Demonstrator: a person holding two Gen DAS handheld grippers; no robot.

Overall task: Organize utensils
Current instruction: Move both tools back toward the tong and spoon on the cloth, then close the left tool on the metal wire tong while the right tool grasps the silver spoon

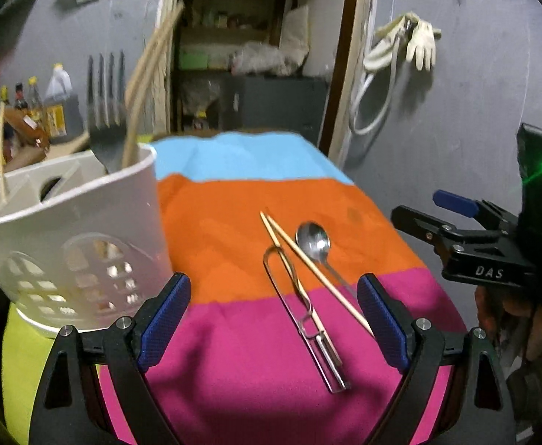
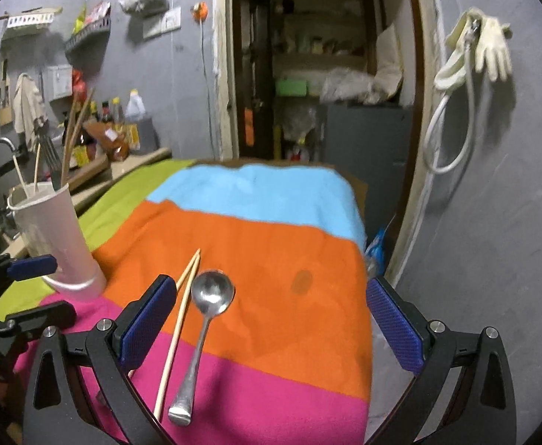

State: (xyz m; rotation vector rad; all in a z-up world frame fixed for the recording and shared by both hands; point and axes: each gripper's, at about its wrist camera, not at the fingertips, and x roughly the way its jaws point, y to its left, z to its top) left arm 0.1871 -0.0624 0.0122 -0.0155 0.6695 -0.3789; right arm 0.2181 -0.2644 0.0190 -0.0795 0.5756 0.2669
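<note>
Loose utensils awaiting sorting: a metal spoon [image 2: 203,337], a pair of wooden chopsticks [image 2: 178,328] and a wire-handled peeler [image 1: 304,319] lie on the striped cloth [image 2: 293,259], directly ahead of and between the fingers of both grippers. The chopsticks cross over the peeler's wire loop and run just beside the spoon's handle, so a pinch aimed at one item may catch or drag a neighbour, and the thin sticks could roll or slip from the pads. The right gripper [image 2: 271,328] is spread wide and empty, its left pad nearly over the chopsticks; the left gripper [image 1: 272,328] is likewise spread wide, holding nothing. The white utensil holder [image 1: 85,241], already carrying a fork [image 1: 107,111] and long sticks, stands ahead and to the left of both grippers; its load looks top-heavy, so a nudge during insertion could tip it.
</note>
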